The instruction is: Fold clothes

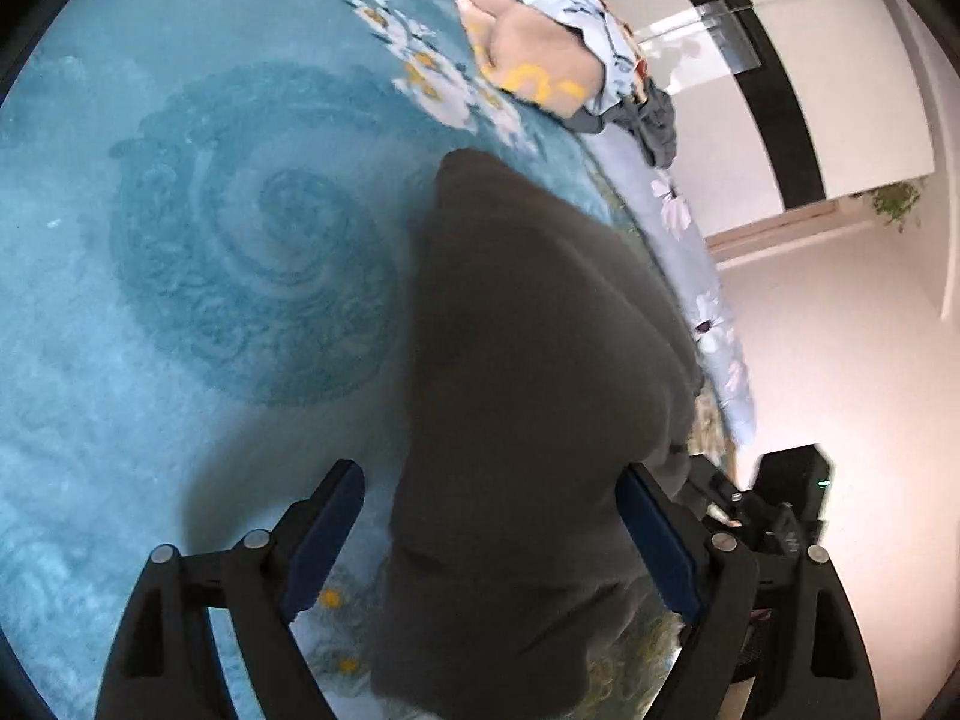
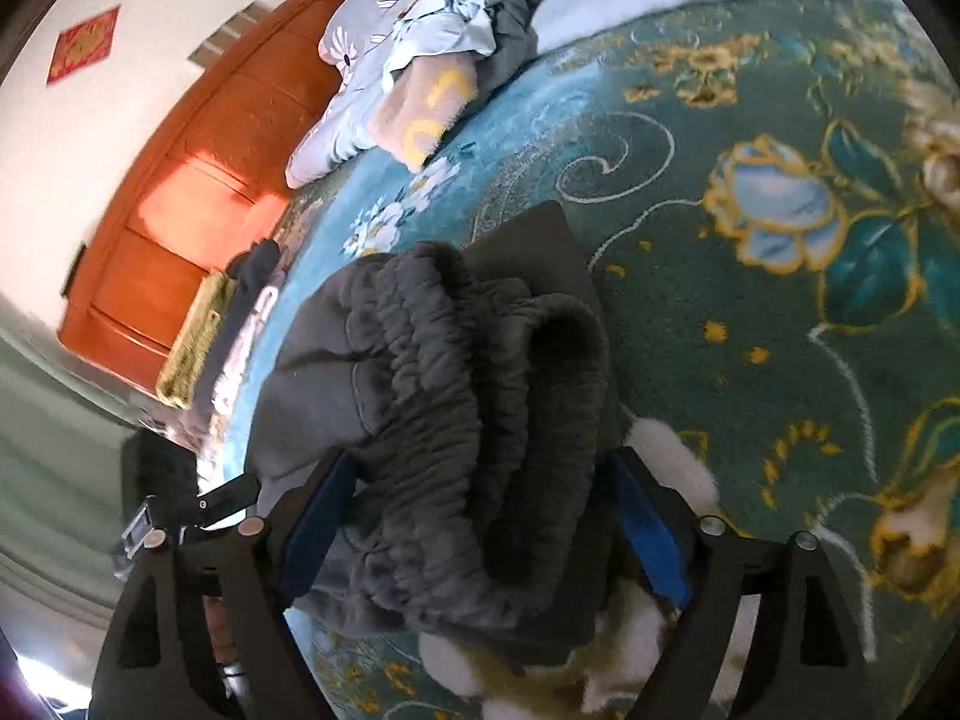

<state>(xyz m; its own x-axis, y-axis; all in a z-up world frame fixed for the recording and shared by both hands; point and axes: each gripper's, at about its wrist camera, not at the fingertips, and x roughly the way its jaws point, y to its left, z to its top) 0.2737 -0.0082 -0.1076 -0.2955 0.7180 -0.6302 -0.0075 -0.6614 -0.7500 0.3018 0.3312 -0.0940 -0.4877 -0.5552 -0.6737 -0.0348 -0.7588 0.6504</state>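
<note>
A dark grey folded garment [image 1: 528, 360] lies on the teal patterned bedspread [image 1: 180, 240]. My left gripper [image 1: 489, 471] stands open around its near end: the left pad [image 1: 324, 534] is clear of the cloth and the right pad [image 1: 657, 540] sits at its edge. In the right wrist view the same grey garment [image 2: 456, 396] shows its gathered elastic waistband, bunched in thick folds. My right gripper [image 2: 483, 456] is open with that waistband filling the gap between the fingers; the cloth drapes over the left finger [image 2: 312, 516].
A heap of unfolded clothes [image 1: 558, 60] and a floral quilt lie at the bed's far side. A stack of folded items [image 2: 210, 348] sits at the bed's edge by an orange wooden door [image 2: 198, 192]. The bed's edge [image 1: 708, 300] drops to pale floor.
</note>
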